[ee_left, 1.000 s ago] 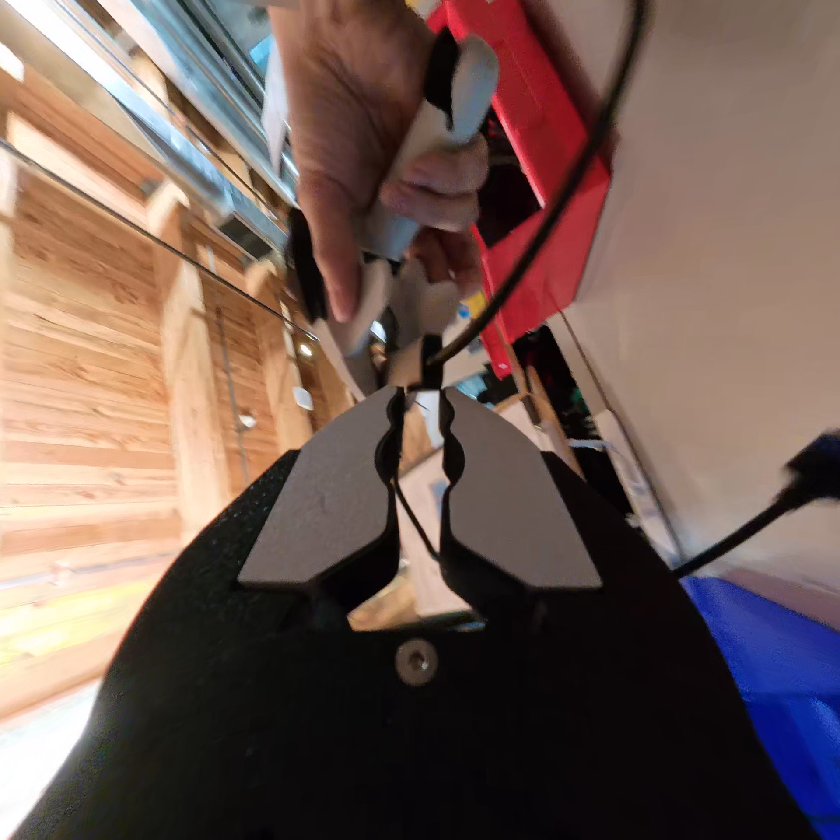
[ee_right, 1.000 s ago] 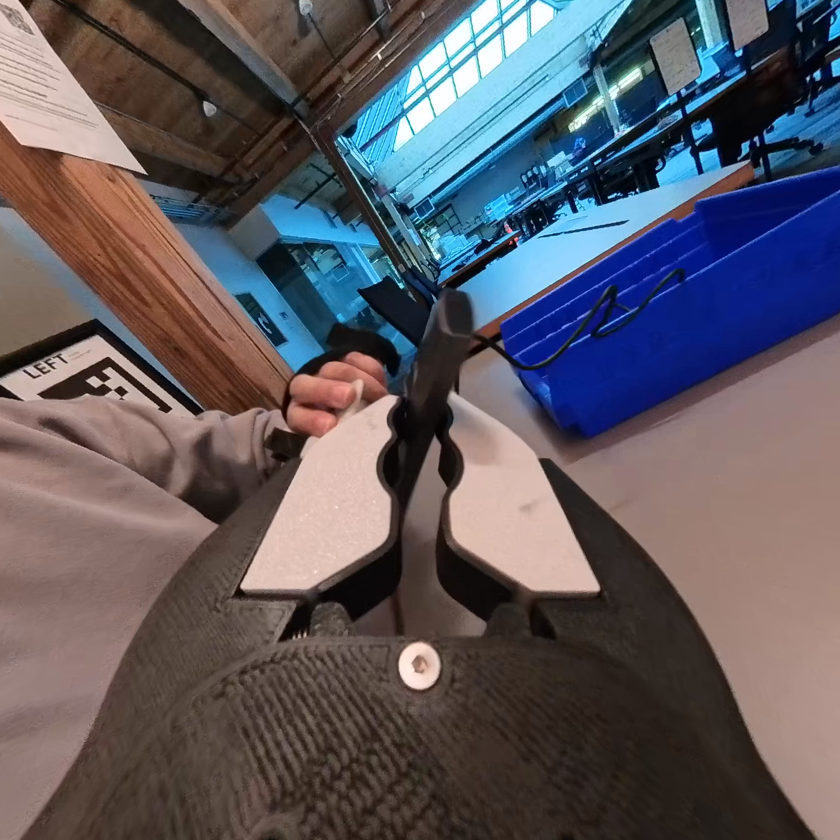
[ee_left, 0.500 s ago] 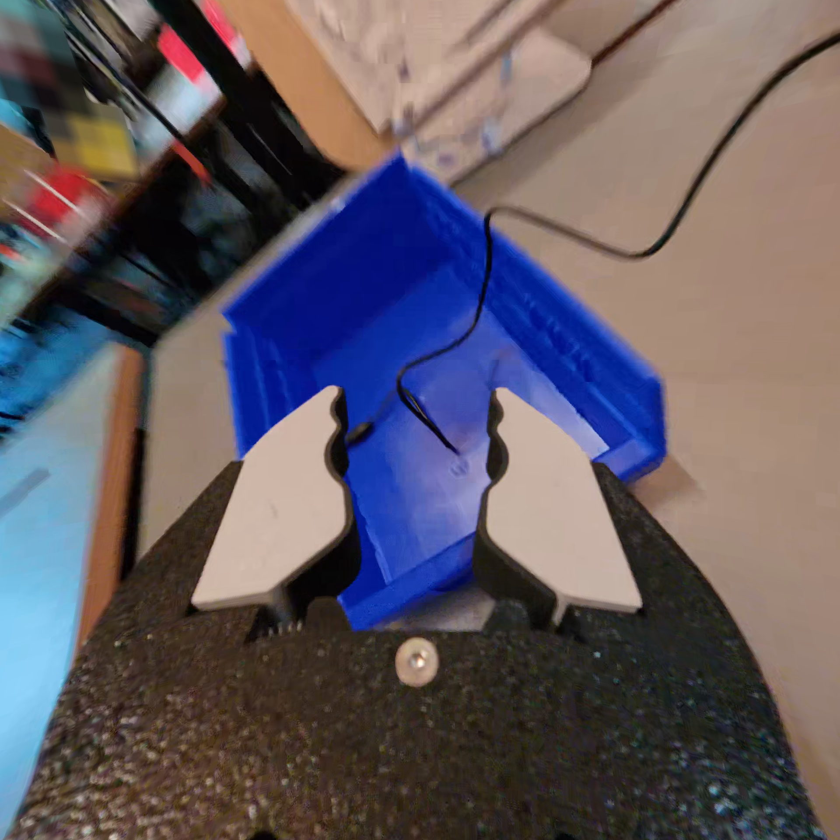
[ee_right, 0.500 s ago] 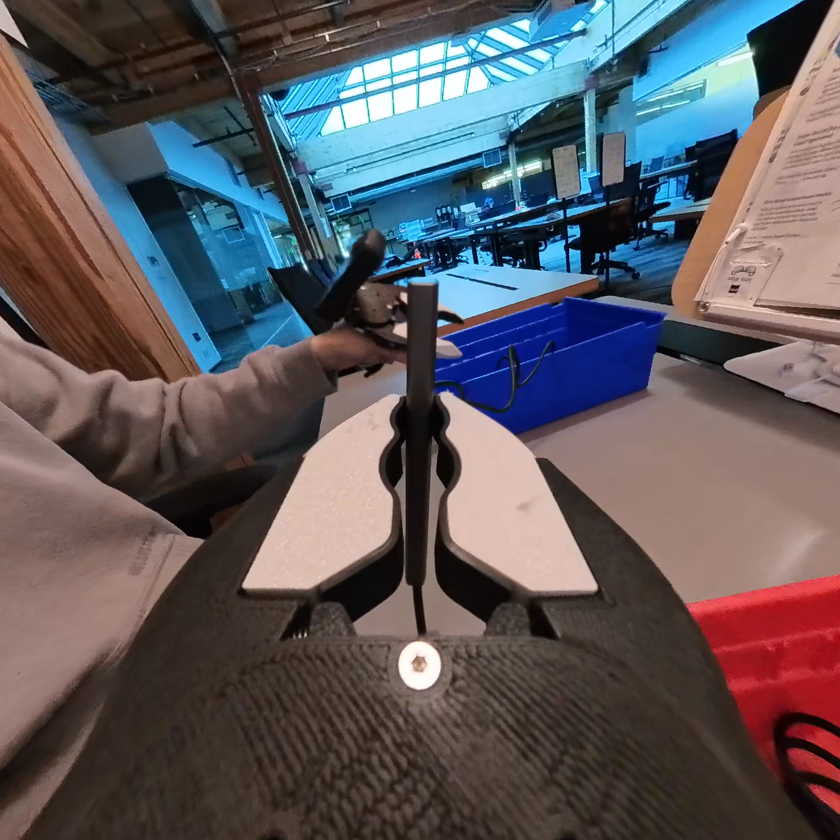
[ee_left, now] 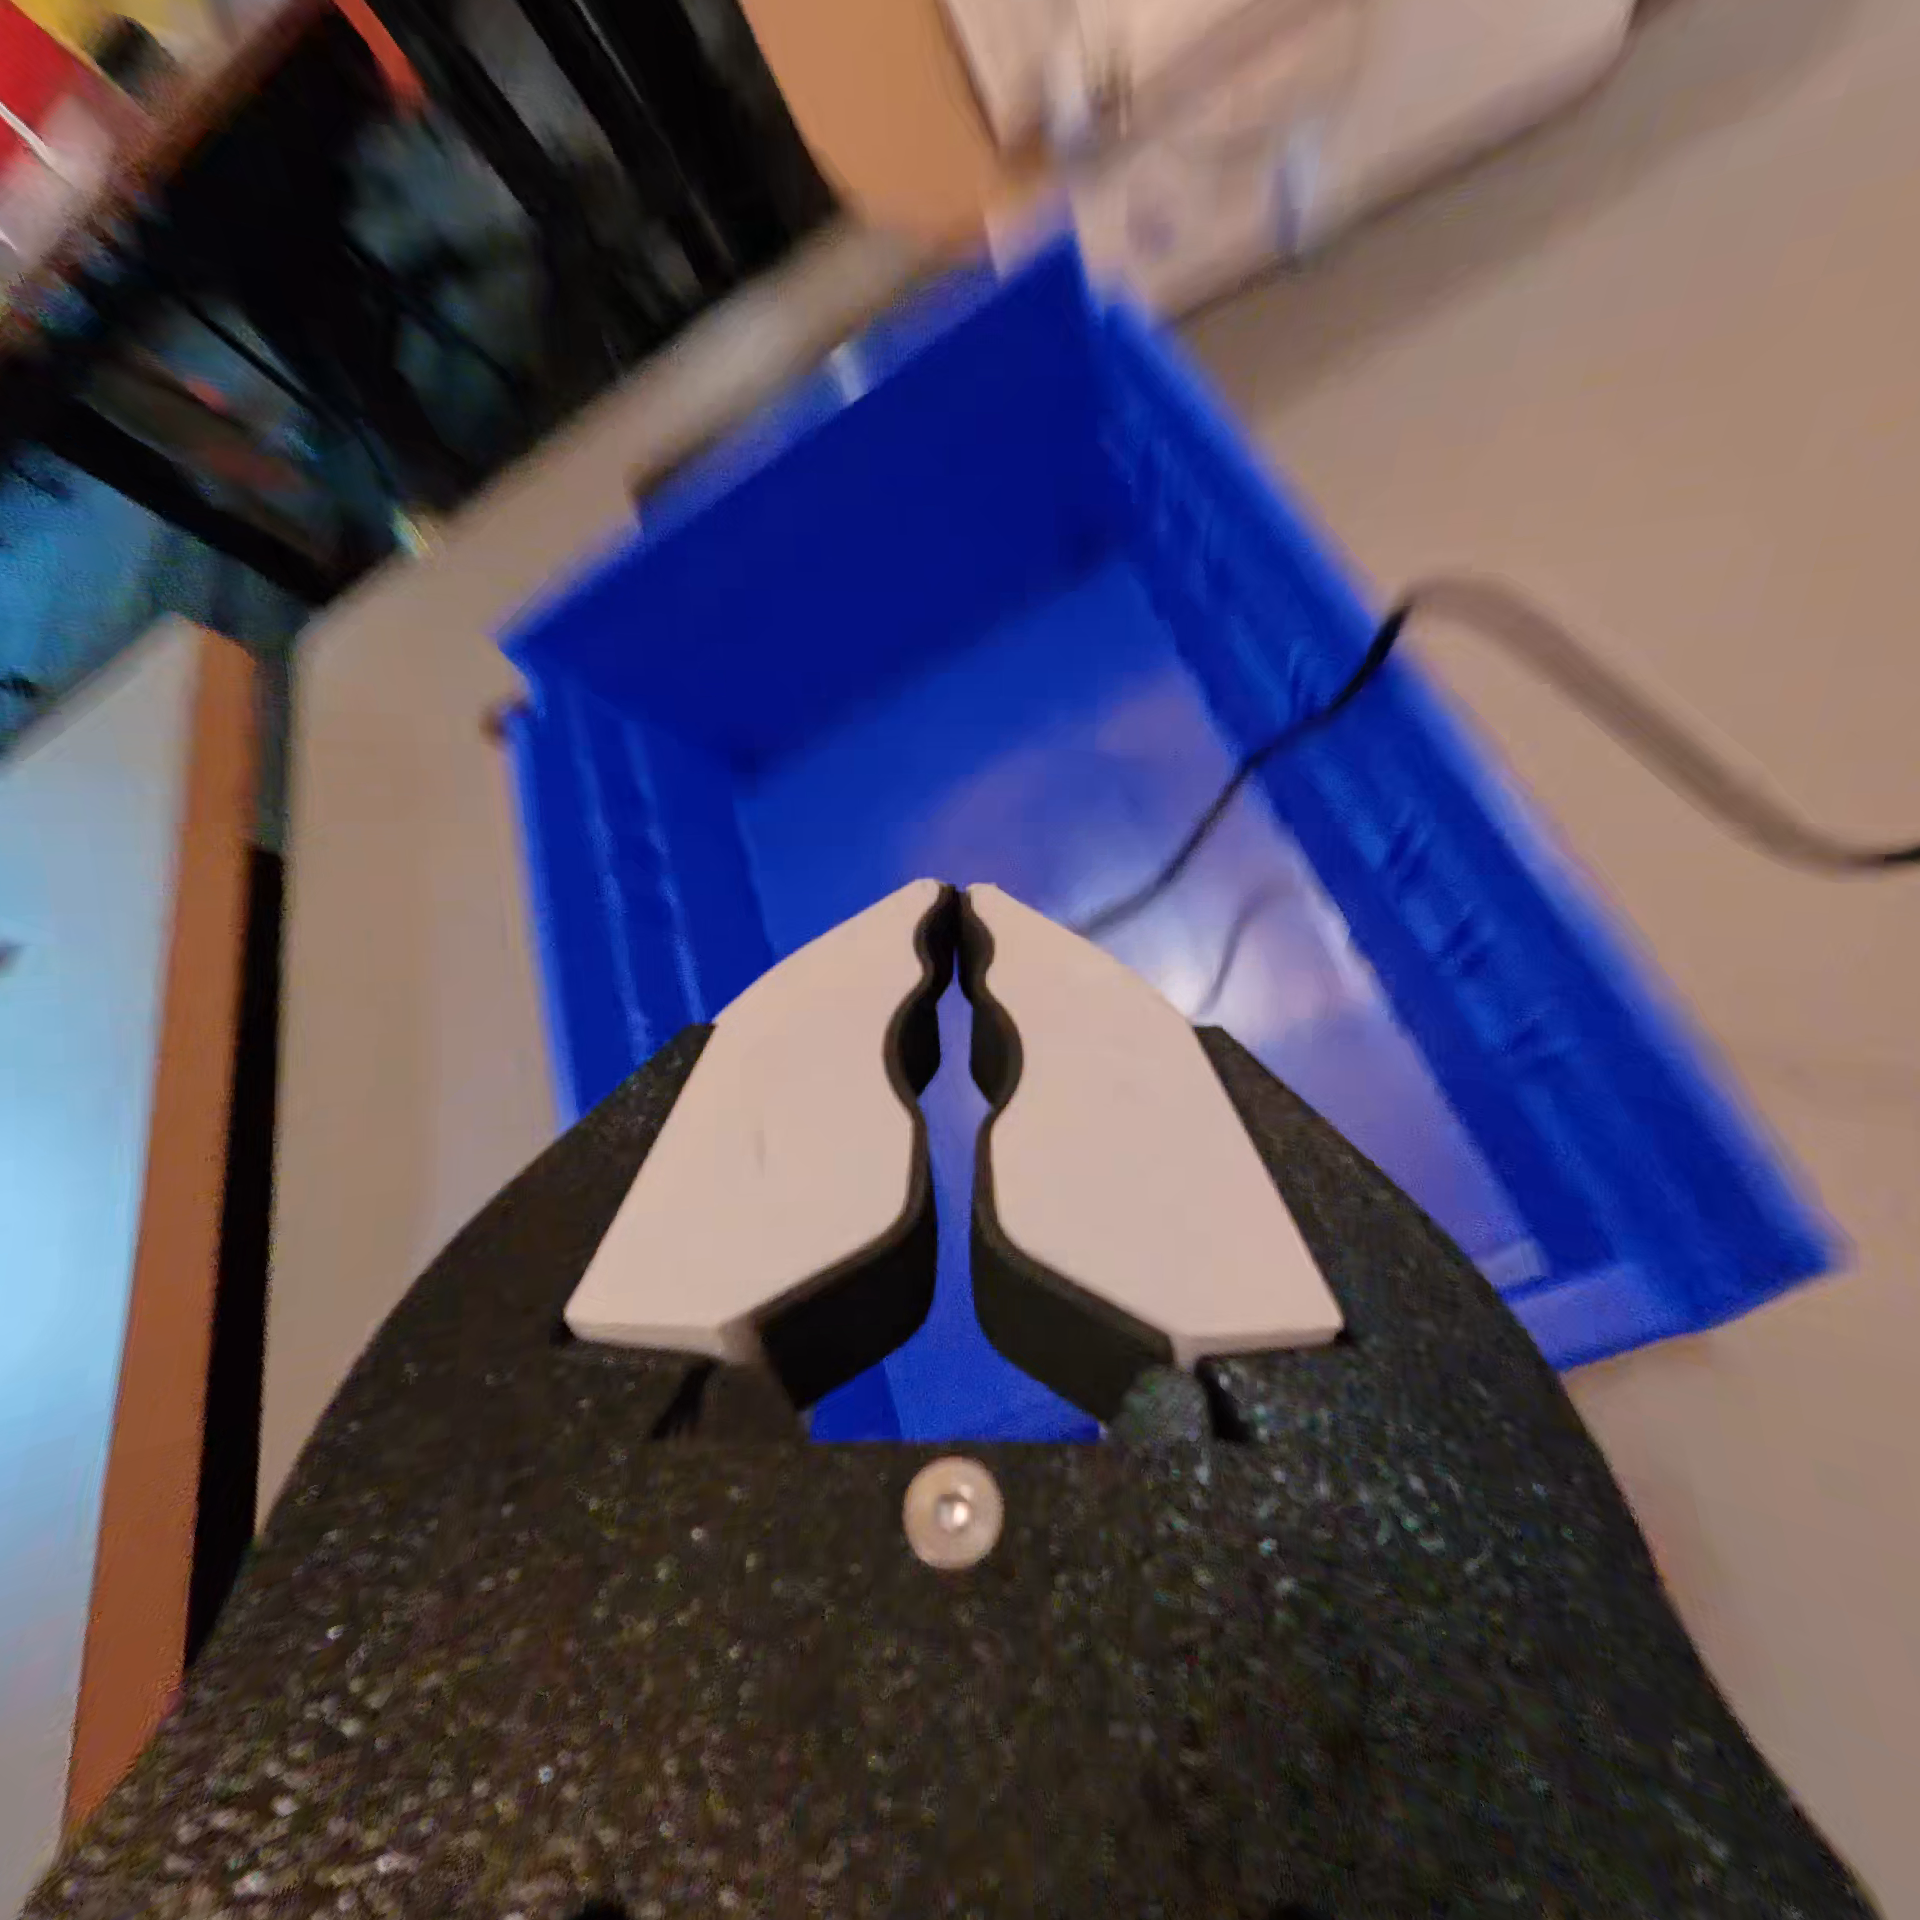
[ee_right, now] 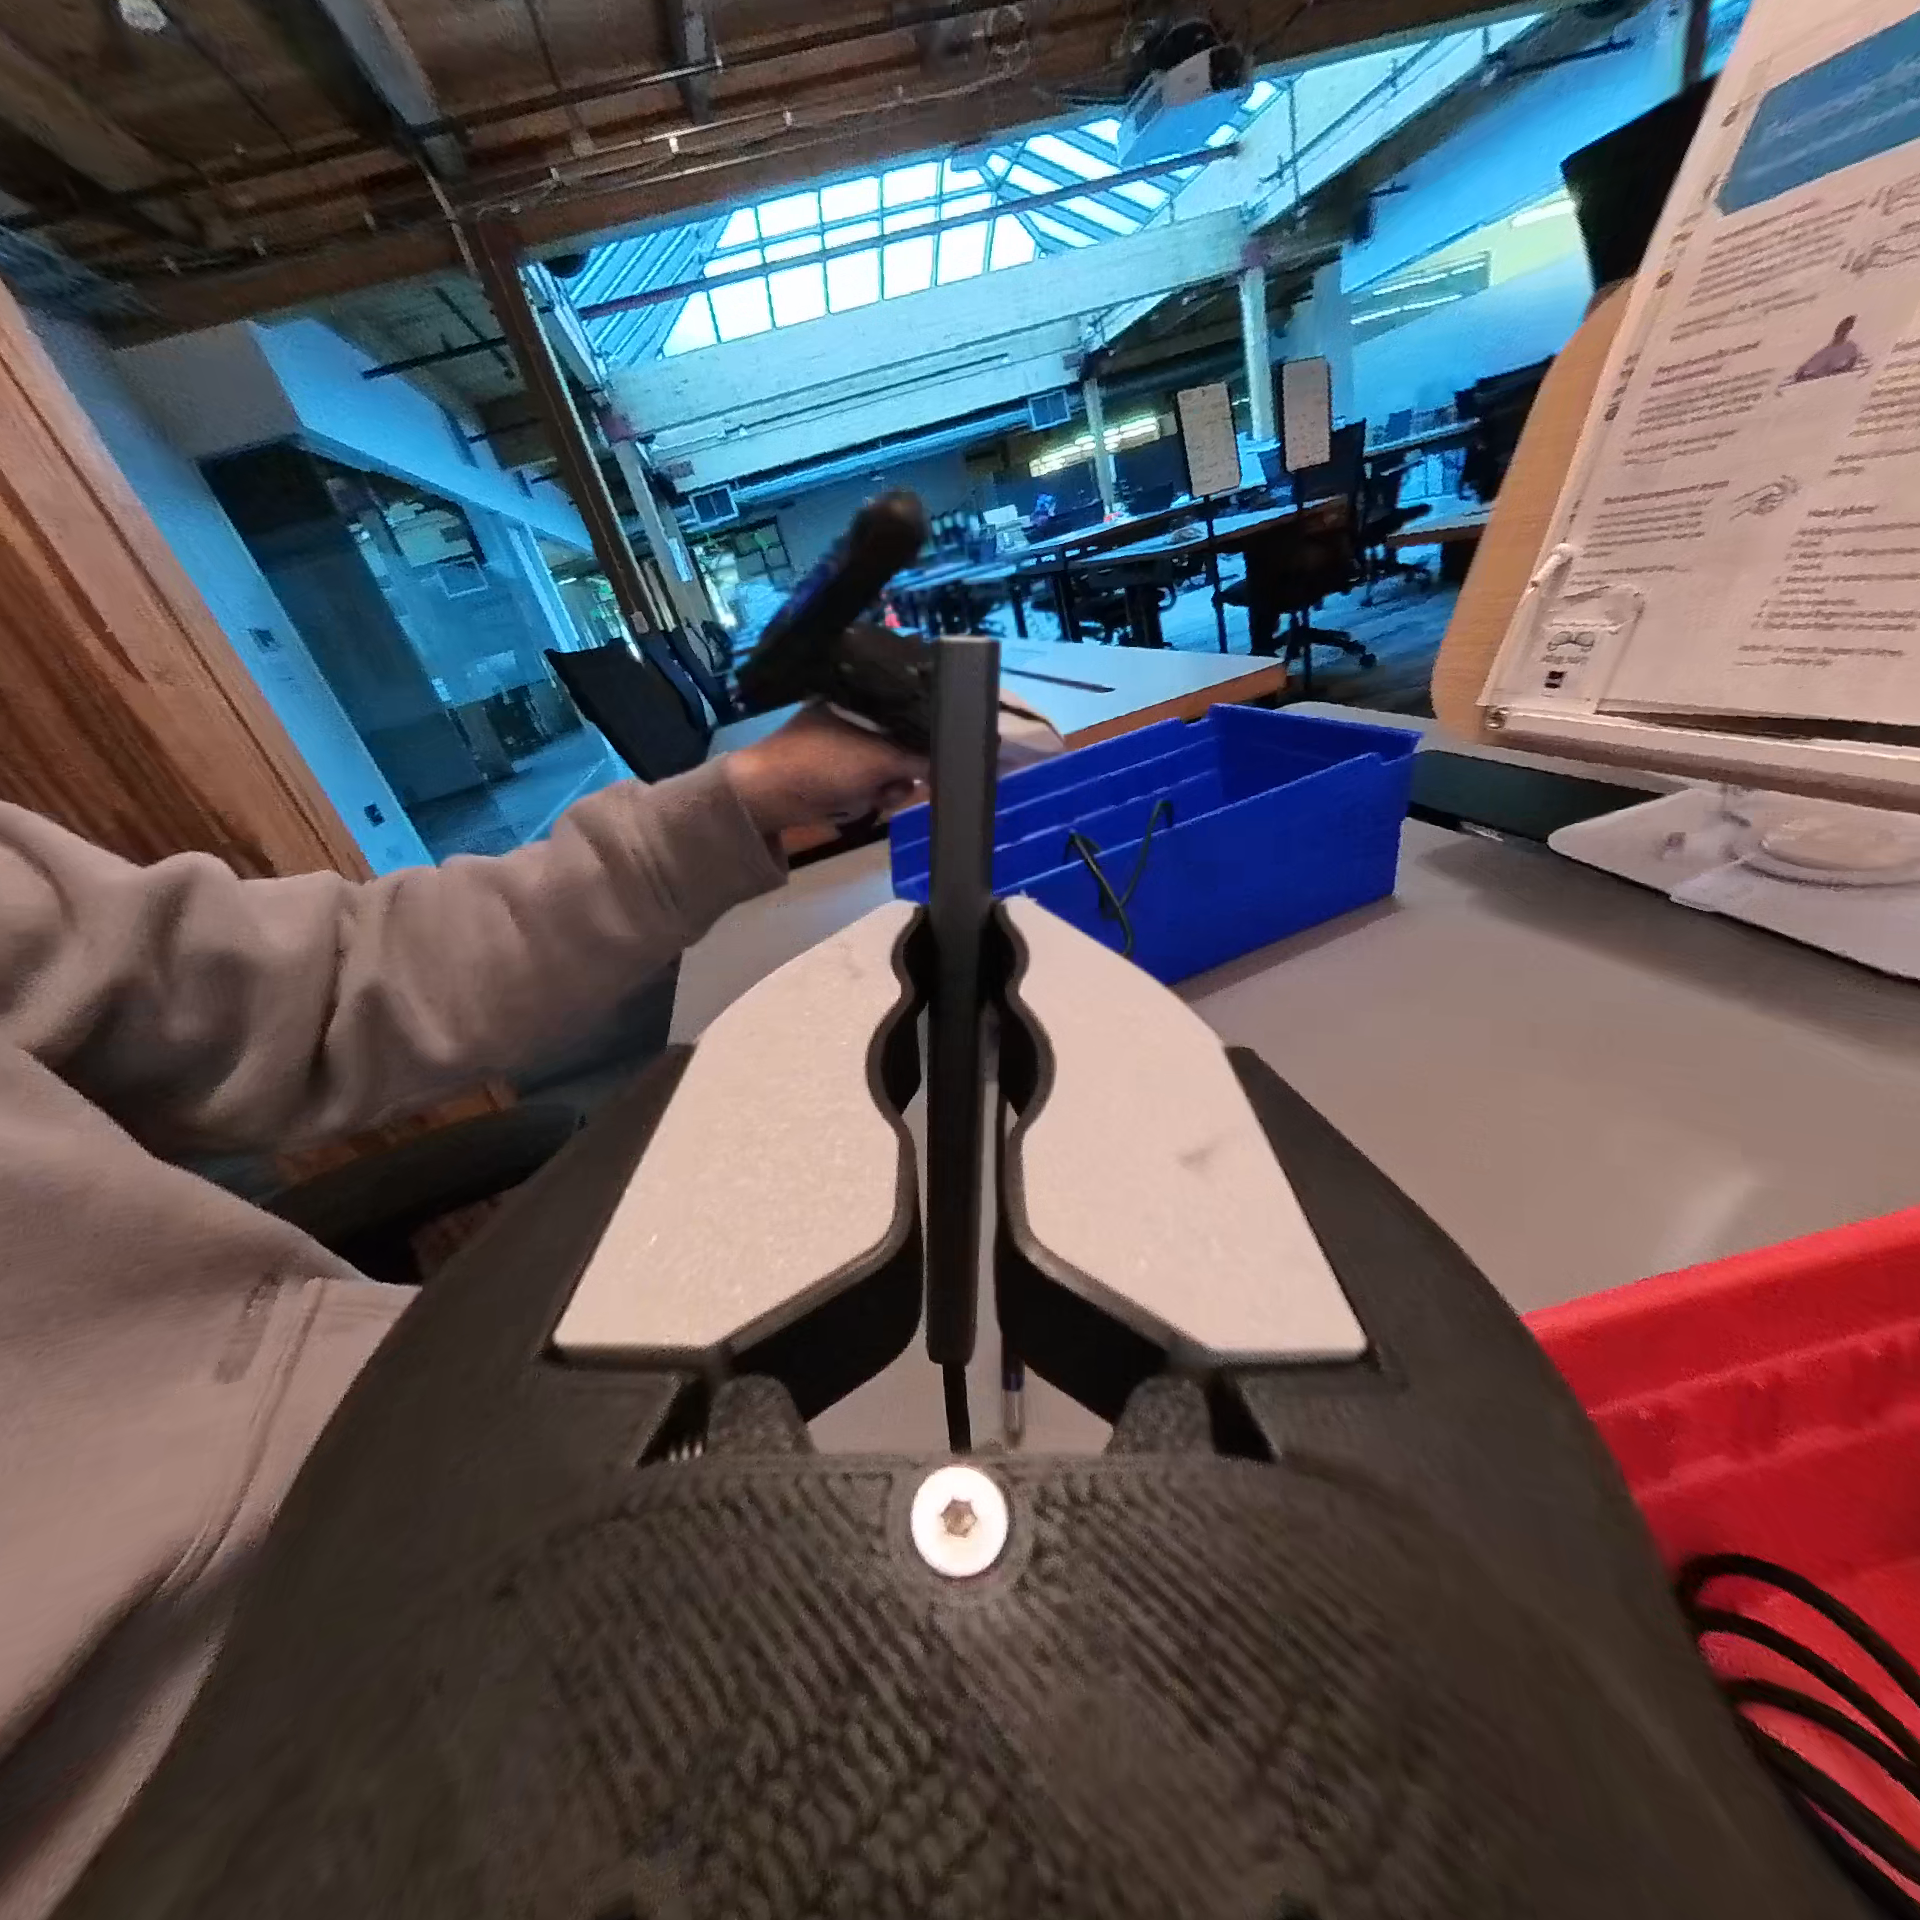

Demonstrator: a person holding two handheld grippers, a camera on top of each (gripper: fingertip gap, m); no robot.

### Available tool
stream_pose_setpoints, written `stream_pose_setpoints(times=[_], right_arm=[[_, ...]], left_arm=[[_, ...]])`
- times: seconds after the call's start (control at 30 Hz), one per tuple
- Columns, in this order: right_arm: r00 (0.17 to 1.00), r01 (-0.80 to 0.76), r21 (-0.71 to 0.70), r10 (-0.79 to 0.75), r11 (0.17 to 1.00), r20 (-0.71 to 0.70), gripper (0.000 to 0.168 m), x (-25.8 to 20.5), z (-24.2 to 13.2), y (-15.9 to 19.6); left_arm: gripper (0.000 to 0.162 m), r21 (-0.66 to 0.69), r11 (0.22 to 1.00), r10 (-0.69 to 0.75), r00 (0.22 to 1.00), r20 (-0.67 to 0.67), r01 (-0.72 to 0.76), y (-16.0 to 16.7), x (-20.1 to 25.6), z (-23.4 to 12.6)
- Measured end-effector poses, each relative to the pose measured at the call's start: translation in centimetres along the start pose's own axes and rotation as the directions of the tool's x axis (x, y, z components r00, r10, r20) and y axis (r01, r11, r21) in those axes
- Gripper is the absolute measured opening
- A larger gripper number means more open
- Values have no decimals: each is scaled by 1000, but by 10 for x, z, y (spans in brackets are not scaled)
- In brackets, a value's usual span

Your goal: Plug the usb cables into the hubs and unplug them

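Half a second ago the left gripper (ee_left: 956,902) hung over the blue bin (ee_left: 1538,1049) with its fingers spread wide; now those fingers are drawn together, tips all but touching, with nothing between them. The thin black cable (ee_left: 1247,753) lies loose in the bin, draped over its far wall and running out across the bench (ee_left: 1621,436) (the view is smeared by motion, so its plug end is hard to place). A second ago that gripper pinched the cable up beside the other gripper; the cable is now let go and dropped, which I judge to mean this unplug round is finished. The right gripper (ee_right: 961,914) stays clamped on the slim dark hub (ee_right: 958,831), held upright above the bench, with a red bin (ee_right: 1725,1392) of more black cables at its right. The next cable probably comes from there.
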State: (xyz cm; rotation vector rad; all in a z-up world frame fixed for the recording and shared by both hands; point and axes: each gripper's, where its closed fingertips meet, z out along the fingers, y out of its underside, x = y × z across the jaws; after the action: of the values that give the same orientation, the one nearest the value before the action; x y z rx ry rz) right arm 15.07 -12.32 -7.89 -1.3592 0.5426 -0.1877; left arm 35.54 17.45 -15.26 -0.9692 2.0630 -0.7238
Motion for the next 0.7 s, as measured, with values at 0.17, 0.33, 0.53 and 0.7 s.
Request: stream_pose_setpoints(times=[0.17,0.33,0.53,0.7], right_arm=[[998,-50,37,49,998,25,10,2,1,-1],[999,-20,8,19,1000,30,10,-4,5,2],[999,-5,-5,5,1000,48,10,-9,6,3],[1000,3,7,-3,1000,9,10,-2,-3,0]], left_arm=[[0,265,964,40,999,-14,-35,-82,4,-70],[36,-158,978,120,985,-126,-139,6,19,-6],[41,-327,940,72,994,-81,-95,77,14,53],[9,-89,996,-28,998,-63,22,17,1,29]])
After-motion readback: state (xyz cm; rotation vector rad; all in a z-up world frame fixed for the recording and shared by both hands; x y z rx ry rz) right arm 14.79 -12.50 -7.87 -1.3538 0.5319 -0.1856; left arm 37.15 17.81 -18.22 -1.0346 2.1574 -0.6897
